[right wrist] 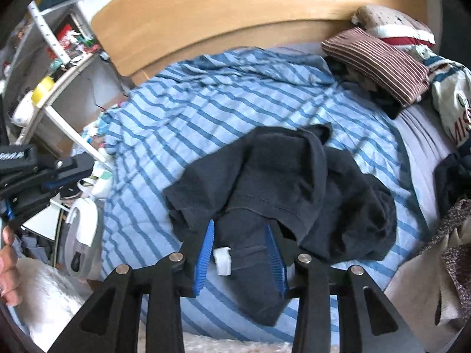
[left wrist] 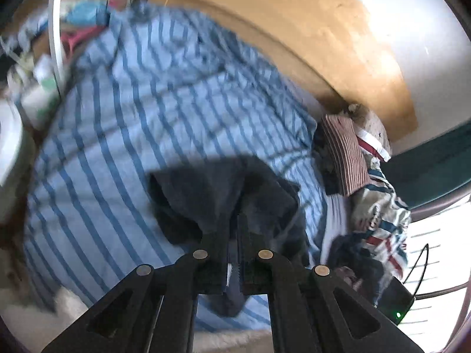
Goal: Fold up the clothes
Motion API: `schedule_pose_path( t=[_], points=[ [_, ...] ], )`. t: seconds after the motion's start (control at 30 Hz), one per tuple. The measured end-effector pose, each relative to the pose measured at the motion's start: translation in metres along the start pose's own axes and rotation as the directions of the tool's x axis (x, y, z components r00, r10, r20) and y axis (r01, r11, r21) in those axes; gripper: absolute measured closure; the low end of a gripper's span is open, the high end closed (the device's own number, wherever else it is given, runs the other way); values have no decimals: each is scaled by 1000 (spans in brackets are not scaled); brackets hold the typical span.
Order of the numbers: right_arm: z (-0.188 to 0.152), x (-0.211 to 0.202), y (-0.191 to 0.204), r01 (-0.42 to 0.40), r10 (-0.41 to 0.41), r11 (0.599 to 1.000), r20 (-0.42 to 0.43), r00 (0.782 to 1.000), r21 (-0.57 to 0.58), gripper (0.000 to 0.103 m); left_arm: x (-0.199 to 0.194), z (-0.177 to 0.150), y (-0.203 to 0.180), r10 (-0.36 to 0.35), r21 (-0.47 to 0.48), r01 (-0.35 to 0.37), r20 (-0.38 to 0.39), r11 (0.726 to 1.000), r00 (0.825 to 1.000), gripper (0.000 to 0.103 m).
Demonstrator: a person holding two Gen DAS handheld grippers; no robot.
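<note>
— Where's the garment you're folding?

— The dark navy garment (right wrist: 282,182) lies crumpled in the middle of the bed, on the blue-and-white striped duvet (right wrist: 182,117). One end of it trails toward me, with a small white label (right wrist: 222,260) showing on it.

— What's your left hand-held gripper doing?

— My left hand-held gripper (left wrist: 234,229) is pinched tight on a fold of that navy cloth; the fabric bunches up around the fingertips and hangs below them, and the view is blurred, so I'd only say it looks like an edge of the garment.

— And the right one?

— My right hand-held gripper (right wrist: 240,235) stands partly apart, its blue ribbed pads (right wrist: 206,253) on either side of the trailing end. The cloth lies between them, but the pads don't press on it.

— Anything else around the bed?

— A wooden headboard (right wrist: 235,20) runs behind the duvet. At the far right corner there's a maroon striped pillow (right wrist: 379,58) with a white star-print pillow (right wrist: 391,20) behind it. To the left stands a white shelf unit (right wrist: 61,67) crowded with small items. My own fingers (right wrist: 7,267) show at the left edge of the right wrist view
</note>
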State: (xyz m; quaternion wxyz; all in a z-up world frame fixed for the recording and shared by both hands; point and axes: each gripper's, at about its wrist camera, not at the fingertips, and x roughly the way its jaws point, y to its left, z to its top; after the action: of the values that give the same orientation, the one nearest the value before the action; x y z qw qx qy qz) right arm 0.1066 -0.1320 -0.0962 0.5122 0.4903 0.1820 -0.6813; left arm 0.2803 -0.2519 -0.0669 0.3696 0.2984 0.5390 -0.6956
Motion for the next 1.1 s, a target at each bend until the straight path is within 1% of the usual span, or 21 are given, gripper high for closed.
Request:
schedule_pose_path(
  t=[0.03,0.1,0.17,0.27,0.37,0.5,0.6,0.67,0.73,0.8,0.9,0.97,1.03,1.1],
  points=[
    [0,1,-3,10,-10,1000,-13,1000,7,63,7,0,4,-2,-14,2,-25,1000,1000,100],
    [-1,2,-9,19,-19,1000,-24,1000,20,62,22,4,9,2,-23,-3,-65,1000,998,94],
    [0,2,-16,32,-31,999,-20,999,39,59,38,8,14,6,-32,-9,-105,999,994,84],
    [1,4,-30,60,-59,993,-14,998,101,57,62,15,24,17,-45,-25,-161,999,987,82],
    [-1,16,-44,63,-56,984,-46,997,168,55,86,18,35,18,-72,-34,-215,997,976,82],
    [-5,51,-47,102,-78,981,-143,987,167,55,122,18,49,-4,-114,-35,-325,993,946,82],
    [-8,76,-45,111,-75,980,-208,975,164,55,141,16,55,7,-116,-55,-380,992,925,82],
    [-11,88,-42,117,-77,981,-237,968,157,54,147,15,58,16,-118,-69,-401,991,916,82],
    [-13,96,-43,133,-90,979,-256,962,155,54,148,15,60,2,-131,-59,-397,990,918,82],
    [-16,102,-45,150,-104,976,-269,957,157,54,143,17,61,-30,-145,-28,-381,989,924,81],
    [-16,101,-53,154,-105,974,-269,957,165,54,139,18,54,-59,-139,8,-367,990,928,82],
    [-15,96,-61,175,-128,970,-259,957,167,54,142,18,47,-54,-113,12,-375,994,925,82],
    [-13,92,-68,191,-144,966,-251,957,176,53,150,15,41,-32,-85,-2,-400,996,916,82],
    [-11,92,-72,198,-151,965,-252,956,173,53,159,9,38,-23,-86,-13,-414,996,910,82]
  ],
)
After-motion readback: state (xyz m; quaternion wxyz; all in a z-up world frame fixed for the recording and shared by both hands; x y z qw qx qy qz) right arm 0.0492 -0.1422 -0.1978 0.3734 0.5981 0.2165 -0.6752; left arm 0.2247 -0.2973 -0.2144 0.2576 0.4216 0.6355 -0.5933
